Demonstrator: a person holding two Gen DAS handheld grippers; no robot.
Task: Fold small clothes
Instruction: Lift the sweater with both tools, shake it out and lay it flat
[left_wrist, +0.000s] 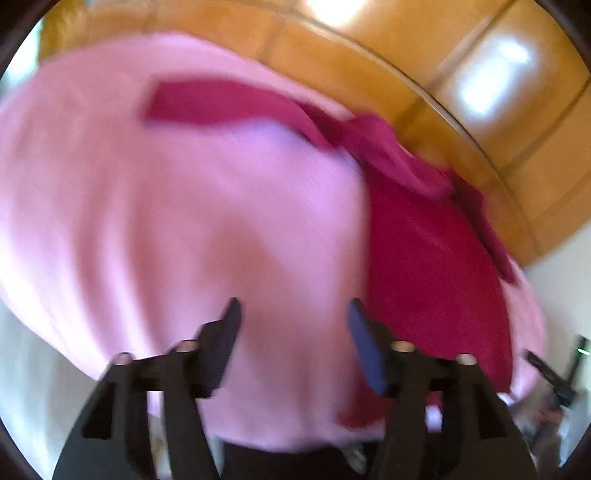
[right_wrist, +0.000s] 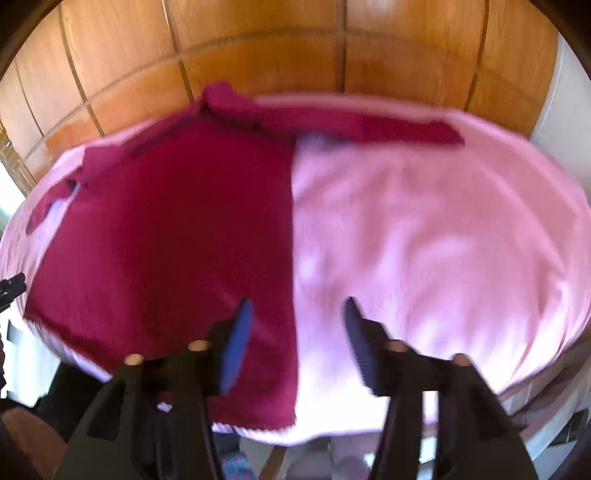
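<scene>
On the pink cloth (right_wrist: 443, 221) that covers the table, the top (right_wrist: 166, 240) lies flat with its body folded to a straight edge running down the middle of the right wrist view, and one long sleeve (right_wrist: 369, 129) stretched across the far side toward the wooden panels (right_wrist: 258, 48). That straight edge reads as a lengthwise fold already laid, and the sleeve looks left out flat so you can bring it over the body next. Your right gripper (right_wrist: 297, 306) hangs above the near edge with its jaws spread and nothing between them; one finger sits over the top, the other over bare cloth, so it straddles the fold line. Your left gripper (left_wrist: 293, 306) is likewise spread and empty, hovering over the pink cloth just beside the top's edge, with the top to its right in its own view. Both views are blurred, so whether the fold lies neat you cannot judge. No brand, label or writing can be read anywhere on the top, the cloth or the grippers.
</scene>
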